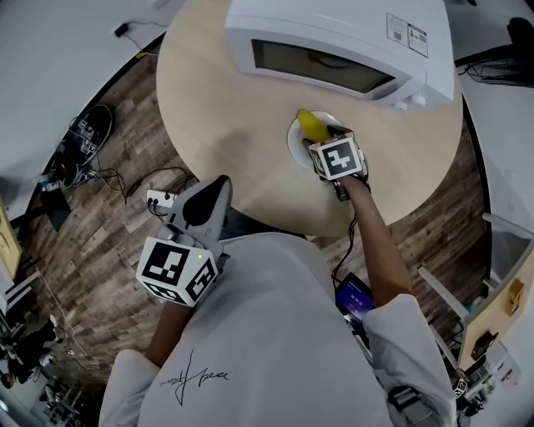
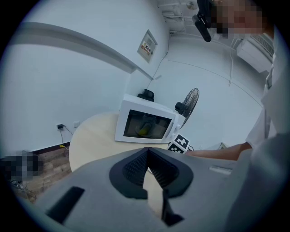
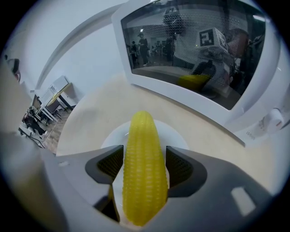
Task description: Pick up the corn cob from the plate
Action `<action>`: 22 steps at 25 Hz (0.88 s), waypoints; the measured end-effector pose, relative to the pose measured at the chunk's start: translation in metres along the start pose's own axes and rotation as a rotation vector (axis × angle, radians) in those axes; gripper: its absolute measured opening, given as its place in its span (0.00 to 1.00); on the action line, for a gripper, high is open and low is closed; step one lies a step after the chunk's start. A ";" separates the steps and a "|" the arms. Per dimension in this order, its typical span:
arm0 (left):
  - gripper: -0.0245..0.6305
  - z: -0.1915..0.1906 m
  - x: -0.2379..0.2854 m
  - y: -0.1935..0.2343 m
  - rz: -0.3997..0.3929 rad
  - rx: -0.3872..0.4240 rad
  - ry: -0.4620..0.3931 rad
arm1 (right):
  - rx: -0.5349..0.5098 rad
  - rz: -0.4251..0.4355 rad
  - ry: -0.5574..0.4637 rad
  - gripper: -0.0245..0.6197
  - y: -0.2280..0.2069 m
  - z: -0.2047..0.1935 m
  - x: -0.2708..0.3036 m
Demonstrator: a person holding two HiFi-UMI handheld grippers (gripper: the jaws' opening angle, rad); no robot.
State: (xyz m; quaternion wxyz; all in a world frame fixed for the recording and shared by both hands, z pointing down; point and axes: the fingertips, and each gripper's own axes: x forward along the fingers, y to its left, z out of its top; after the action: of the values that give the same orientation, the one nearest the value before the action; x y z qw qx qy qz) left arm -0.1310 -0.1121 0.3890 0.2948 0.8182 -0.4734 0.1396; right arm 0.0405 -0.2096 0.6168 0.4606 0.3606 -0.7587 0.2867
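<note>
From above, the corn cob lies on a white plate on the round table, half hidden by the right tongs, and the sticker on the microwave is too small to read. In their own view, the left tongs are closed on nothing. The right tongs' view shows both pads pressing the corn's sides, and its near end is cut off.

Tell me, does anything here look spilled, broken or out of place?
Nothing stands out. The corn lies on its plate with the right tool closed against its sides, and the microwave sits shut on the table.
</note>
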 end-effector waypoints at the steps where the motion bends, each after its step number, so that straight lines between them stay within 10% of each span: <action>1: 0.02 0.000 0.001 0.000 0.000 -0.001 0.001 | -0.004 -0.004 -0.003 0.51 -0.001 0.000 0.001; 22: 0.02 0.001 -0.005 -0.011 -0.002 0.004 -0.026 | -0.026 -0.032 0.000 0.46 0.002 -0.002 -0.001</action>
State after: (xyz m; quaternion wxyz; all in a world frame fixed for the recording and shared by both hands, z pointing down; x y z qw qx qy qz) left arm -0.1240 -0.1053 0.3822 0.2874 0.8210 -0.4760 0.1295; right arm 0.0404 -0.2067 0.6163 0.4697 0.3667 -0.7565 0.2692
